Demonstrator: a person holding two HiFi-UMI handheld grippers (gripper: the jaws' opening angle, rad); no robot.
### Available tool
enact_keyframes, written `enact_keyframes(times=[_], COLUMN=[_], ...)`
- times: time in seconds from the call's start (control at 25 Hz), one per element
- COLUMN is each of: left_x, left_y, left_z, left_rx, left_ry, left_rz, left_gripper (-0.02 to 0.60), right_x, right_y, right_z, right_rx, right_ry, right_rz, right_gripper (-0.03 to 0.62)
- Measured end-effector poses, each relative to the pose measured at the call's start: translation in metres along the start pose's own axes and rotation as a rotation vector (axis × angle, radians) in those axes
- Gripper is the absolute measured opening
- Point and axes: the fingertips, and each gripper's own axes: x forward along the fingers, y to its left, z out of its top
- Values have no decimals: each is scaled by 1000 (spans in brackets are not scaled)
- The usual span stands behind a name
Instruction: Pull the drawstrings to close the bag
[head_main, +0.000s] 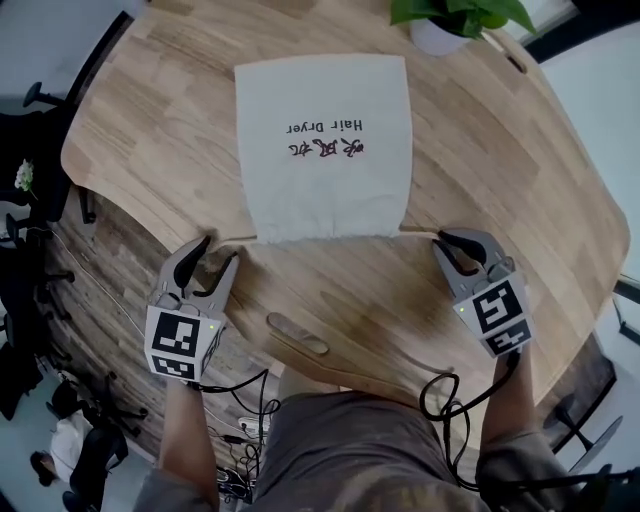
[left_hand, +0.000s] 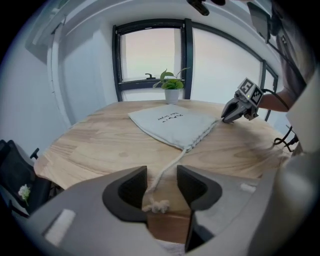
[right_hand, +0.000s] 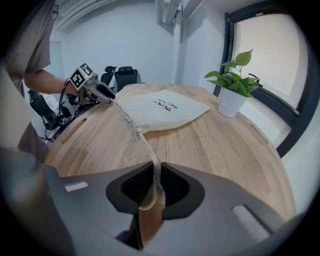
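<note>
Pulling stage, head view: the bag (head_main: 325, 150) lies flat at upper centre of the table (head_main: 500, 170). My left gripper (head_main: 220, 250) and right gripper (head_main: 452, 243) sit off its lower corners.
Left gripper view: my jaws stand apart, and the left drawstring (left_hand: 170, 165) lies loose between them.
Right gripper view: my jaws are narrowed onto the right drawstring (right_hand: 150, 160).
Next move: I judge I should pinch the left cord, then draw both outward.

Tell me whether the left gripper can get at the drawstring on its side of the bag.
Probably yes. The left gripper stands open with that drawstring lying between its jaws, knotted end near the pads; nothing blocks it, so closing should catch it.
</note>
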Motion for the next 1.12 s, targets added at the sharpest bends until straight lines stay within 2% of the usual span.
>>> enact_keyframes(times=[0.04, 0.12, 0.16, 0.36, 0.56, 0.84, 1.12], left_x=[-3, -8, -9, -9, 8, 28, 33], left_y=[-4, -13, -17, -33, -40, -45, -46], left_z=[3, 10, 15, 36, 45, 29, 29], left_rx=[-4, 21, 42, 128, 173, 217, 240], left_ry=[-4, -18, -26, -42, -27, 33, 49], left_rz=[-14, -34, -42, -78, -116, -189, -244], left_gripper=[197, 233, 246, 247, 247, 245, 235], right_x=[-1, -5, -8, -20, -10, 17, 26], right_y=[3, 10, 14, 27, 28, 29, 31], right_z=[0, 1, 4, 34, 52, 49, 48], right_rx=[6, -1, -13, -89, -144, -144, -131], right_ry=[2, 5, -1, -75, -76, -55, -58], right_rz=[19, 55, 64, 72, 87, 120, 154], right_gripper=[91, 192, 201, 199, 196, 164, 149])
